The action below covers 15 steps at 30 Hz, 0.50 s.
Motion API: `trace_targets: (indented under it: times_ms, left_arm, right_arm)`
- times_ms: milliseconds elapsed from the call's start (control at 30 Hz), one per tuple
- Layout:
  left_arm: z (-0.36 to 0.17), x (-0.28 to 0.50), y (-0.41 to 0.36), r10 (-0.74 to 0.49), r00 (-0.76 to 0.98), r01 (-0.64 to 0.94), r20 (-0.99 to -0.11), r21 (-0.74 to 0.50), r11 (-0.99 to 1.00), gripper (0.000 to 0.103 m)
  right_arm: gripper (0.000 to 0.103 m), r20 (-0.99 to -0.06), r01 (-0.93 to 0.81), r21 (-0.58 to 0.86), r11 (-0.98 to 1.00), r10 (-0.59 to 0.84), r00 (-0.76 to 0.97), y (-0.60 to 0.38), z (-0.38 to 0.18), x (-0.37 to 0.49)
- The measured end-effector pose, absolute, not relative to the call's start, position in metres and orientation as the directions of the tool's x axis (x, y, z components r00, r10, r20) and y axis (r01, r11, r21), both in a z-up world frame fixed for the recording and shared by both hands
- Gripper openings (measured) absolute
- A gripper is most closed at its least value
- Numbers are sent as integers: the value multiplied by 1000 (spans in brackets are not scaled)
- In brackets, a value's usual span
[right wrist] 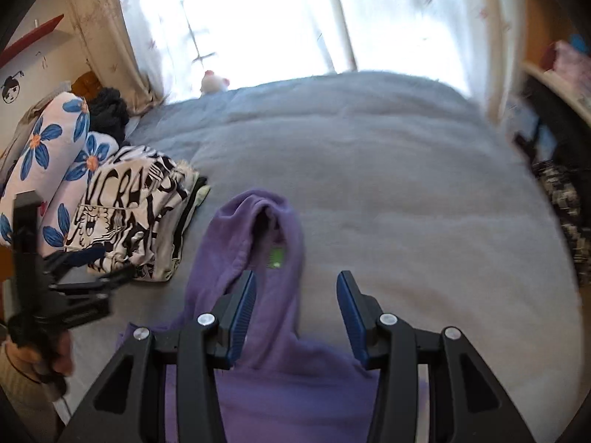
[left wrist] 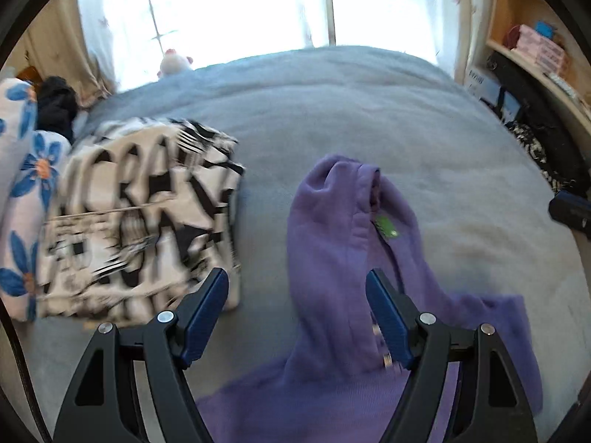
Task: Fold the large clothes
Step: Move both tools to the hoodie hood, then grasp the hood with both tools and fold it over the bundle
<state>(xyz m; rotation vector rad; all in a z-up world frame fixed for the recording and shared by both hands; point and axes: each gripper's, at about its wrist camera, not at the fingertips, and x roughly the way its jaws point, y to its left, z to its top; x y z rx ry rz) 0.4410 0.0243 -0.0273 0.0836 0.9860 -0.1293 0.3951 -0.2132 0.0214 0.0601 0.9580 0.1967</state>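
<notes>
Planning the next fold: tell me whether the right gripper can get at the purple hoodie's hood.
Probably yes: the right gripper is open, the hood lies just ahead on the blanket, nothing between.

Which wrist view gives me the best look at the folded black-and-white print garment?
The right wrist view: the folded black-and-white print garment is sharp there, its lettering and stacked edges clear, though the left gripper overlaps its near corner. In the left wrist view it looks larger but smeared by motion blur.
</notes>
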Motion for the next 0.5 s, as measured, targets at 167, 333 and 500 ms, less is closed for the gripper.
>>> trace_targets:
  times_ms: [167, 333, 500]
  left_arm:
    - [-89, 503, 13, -84, 489, 115, -868, -31, 993, 75]
    - [-130, 539, -1, -30, 469, 110, -883, 25, 994, 75]
    - [-157, 563, 4, 7, 459, 89, -889, 54, 995, 75]
  right_arm:
    - [45, -856, -127, 199, 972, 236, 459, -200, -54, 463]
    - [45, -882, -116, 216, 970, 245, 404, -191, -111, 508]
    - [45, -883, -113, 255, 960, 279, 377, -188, -143, 535]
